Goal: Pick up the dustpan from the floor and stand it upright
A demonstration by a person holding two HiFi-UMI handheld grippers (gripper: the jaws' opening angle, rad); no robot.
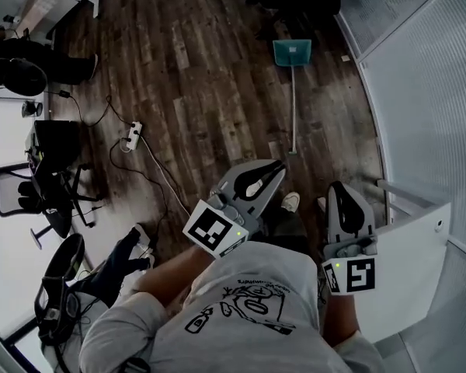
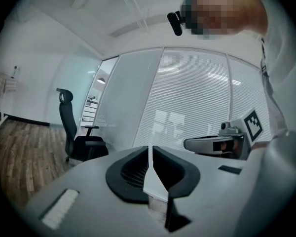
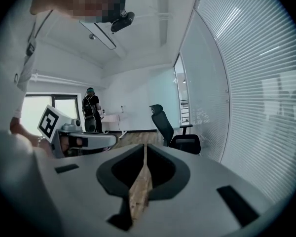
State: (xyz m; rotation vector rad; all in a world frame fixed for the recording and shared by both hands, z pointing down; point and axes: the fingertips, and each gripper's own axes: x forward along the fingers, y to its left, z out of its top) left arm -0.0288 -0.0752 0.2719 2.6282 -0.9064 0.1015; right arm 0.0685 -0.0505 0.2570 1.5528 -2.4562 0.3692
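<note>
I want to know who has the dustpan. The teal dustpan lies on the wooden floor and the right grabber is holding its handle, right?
Not quite. The teal dustpan lies on the wooden floor, but the right gripper is not holding its handle: its jaws are shut on nothing, well away from the dustpan. The head view shows it.

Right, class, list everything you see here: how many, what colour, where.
floor: one, dark wood planks
glass wall: one, pale, slatted blinds, right side
dustpan: one, teal, long handle, lying on the floor ahead near the glass wall
power strip: one, white, on the floor at left
office chairs: several, black, left edge and far end
shoe: one, white, the person's own
left gripper: one, grey, jaws together, empty
right gripper: one, grey, jaws together, empty
</note>
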